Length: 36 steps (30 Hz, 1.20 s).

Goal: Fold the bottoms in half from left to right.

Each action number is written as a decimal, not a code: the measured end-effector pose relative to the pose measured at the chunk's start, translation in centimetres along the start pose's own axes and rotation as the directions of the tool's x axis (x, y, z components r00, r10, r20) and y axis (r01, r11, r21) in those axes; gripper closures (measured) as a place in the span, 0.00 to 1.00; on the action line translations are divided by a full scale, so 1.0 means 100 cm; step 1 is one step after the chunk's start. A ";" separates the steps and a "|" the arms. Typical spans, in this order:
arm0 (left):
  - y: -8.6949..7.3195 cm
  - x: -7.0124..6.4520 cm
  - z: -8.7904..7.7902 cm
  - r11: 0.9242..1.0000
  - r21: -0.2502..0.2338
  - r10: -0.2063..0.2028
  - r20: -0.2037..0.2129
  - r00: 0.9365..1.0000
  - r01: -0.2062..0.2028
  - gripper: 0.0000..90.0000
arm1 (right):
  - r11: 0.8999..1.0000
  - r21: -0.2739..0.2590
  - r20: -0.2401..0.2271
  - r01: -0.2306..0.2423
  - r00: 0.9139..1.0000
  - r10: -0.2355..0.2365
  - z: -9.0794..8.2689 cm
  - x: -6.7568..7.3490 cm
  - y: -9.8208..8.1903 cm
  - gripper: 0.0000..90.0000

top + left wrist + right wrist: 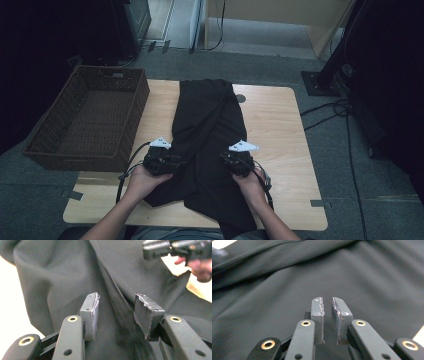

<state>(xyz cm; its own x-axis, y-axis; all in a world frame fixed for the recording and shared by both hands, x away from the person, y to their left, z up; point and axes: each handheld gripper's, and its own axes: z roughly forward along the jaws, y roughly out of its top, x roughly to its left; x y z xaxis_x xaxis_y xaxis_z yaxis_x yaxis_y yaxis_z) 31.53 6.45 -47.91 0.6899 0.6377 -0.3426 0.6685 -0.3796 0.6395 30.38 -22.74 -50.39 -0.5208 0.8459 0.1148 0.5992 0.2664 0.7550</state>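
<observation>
High view: I hold both grippers over the black garment [207, 135], left gripper [172, 162] jaws apart, right gripper [227, 159] jaws narrowly parted, nothing gripped, ready to fold.

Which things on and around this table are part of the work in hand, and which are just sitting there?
In use:
- black garment, spread lengthwise on the table
- left gripper, jaws apart over the cloth
- right gripper, jaws nearly closed, nothing between them

Lying about:
- wicker basket, empty, at the table's left
- floor cables

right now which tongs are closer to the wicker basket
Left. The left tongs sit at the black garment's left edge, just right of the wicker basket; the right tongs are farther right, across the garment.
</observation>
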 end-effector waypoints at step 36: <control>0.035 0.036 0.017 0.991 -0.087 -0.097 0.047 0.994 0.100 1.00 | 0.998 -0.006 -0.032 0.055 0.998 -0.055 0.055 0.031 0.020 0.88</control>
<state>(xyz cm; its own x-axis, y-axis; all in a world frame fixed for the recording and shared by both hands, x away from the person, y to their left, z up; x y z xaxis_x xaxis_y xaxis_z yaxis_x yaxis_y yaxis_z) 36.84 6.32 -48.13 0.6345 0.6391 -0.4347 0.7075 -0.2538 0.6595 33.30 -17.10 -52.06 -0.5722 0.8148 0.0933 0.5656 0.3097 0.7643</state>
